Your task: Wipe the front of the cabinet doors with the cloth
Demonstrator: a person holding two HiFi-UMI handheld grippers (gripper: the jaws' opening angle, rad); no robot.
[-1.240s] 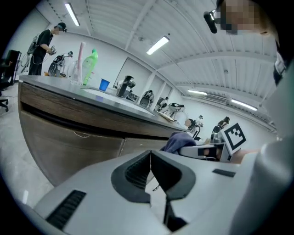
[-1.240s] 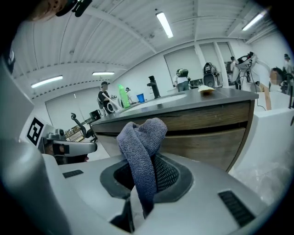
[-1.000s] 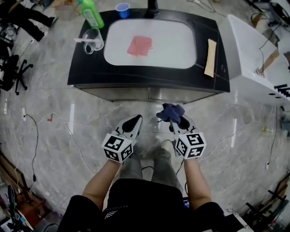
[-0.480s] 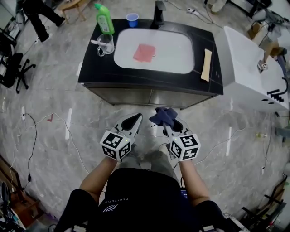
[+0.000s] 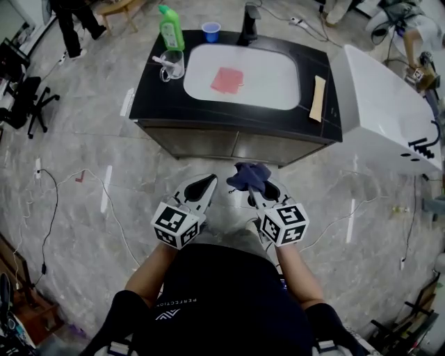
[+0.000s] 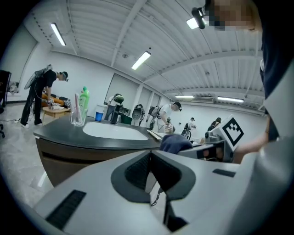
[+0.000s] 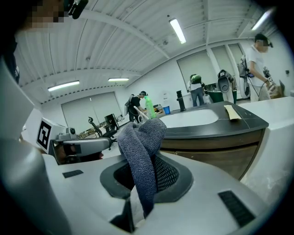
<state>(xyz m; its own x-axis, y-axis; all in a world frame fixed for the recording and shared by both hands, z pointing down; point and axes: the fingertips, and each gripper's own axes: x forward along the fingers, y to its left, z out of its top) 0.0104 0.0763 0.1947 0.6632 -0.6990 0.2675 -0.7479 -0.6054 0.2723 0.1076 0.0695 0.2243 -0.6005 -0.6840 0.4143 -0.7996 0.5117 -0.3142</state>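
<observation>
Cloth (image 7: 140, 151), dark blue-grey and knitted, is clamped in the right claw (image 7: 140, 186). Its jaws are closed on the lower part of the fabric, and the rest bunches up in a loose crest above the tips. In the head view the left claw (image 5: 199, 189) is held level with the right one, just to its left. Its jaws are together at the tips with nothing between them.

Both claws hang over the grey marble floor (image 5: 83, 160), near the person and well apart from the cabinet doors (image 5: 236, 146). The doors are two brown panels side by side under the far black worktop (image 5: 156, 97), and nothing touches them.

A white oval basin (image 5: 278, 83) is set into the worktop, with a pink square cloth (image 5: 227, 81) lying flat inside it. A black tap (image 5: 250, 14) stands at the far edge. Left of the tap are a blue cup (image 5: 210, 31) and a green bottle (image 5: 170, 28). A clear glass jug (image 5: 171, 66) stands nearer, at the basin's left. A pale beige strip (image 5: 317, 97) lies on the worktop at the right. A white bathtub-like unit (image 5: 375, 104) stands just right of the worktop.
</observation>
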